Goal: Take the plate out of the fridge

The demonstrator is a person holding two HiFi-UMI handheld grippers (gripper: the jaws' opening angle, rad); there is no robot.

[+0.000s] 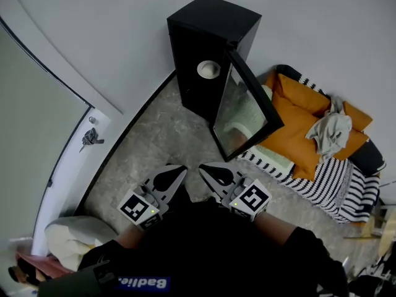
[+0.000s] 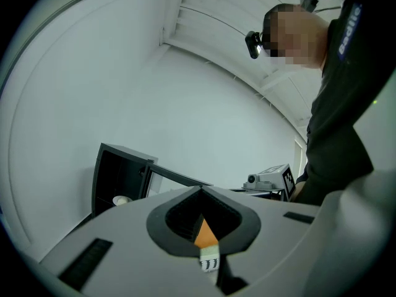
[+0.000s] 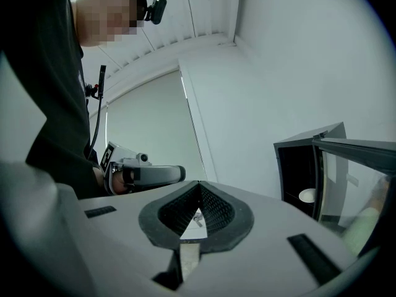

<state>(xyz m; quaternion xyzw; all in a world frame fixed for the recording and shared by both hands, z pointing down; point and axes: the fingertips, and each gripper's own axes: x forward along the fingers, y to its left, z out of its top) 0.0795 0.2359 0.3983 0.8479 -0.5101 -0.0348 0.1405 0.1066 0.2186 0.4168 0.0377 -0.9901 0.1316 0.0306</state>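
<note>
Head view: a person stands facing a small black fridge (image 1: 210,23) that is set against a pale wall, with both tongs held low and level in front of the body.
Step in hand: I judge this to be the approach. The fridge already stands open, the plate is still inside, and both tongs are well apart from it.
Left gripper (image 1: 179,171): its 2 jaws are pressed together with nothing between them. It points toward the fridge.
Right gripper (image 1: 207,172): just beside the left one. In the right gripper view its 2 jaws meet at the tips, and they are empty too.
Next move: at least 1 pair of jaws must spread before it can take the plate's rim. The tongs then have to go in past the door's edge and come at the plate level, so that the plate slides out flat rather than tipping.
Fridge contents: a single white plate (image 1: 208,68) rests inside the dark compartment, near the front opening. I can see nothing else in there, and I cannot tell which shelf it is on.
Fridge door (image 1: 244,110): glass-fronted and swung out to the right, so the opening is clear on the left side.
Risk: the open door stands close to the likely path of the right gripper.
Right of fridge: orange cushions (image 1: 297,135) lie on a striped mattress (image 1: 334,184), well clear of the task.
</note>
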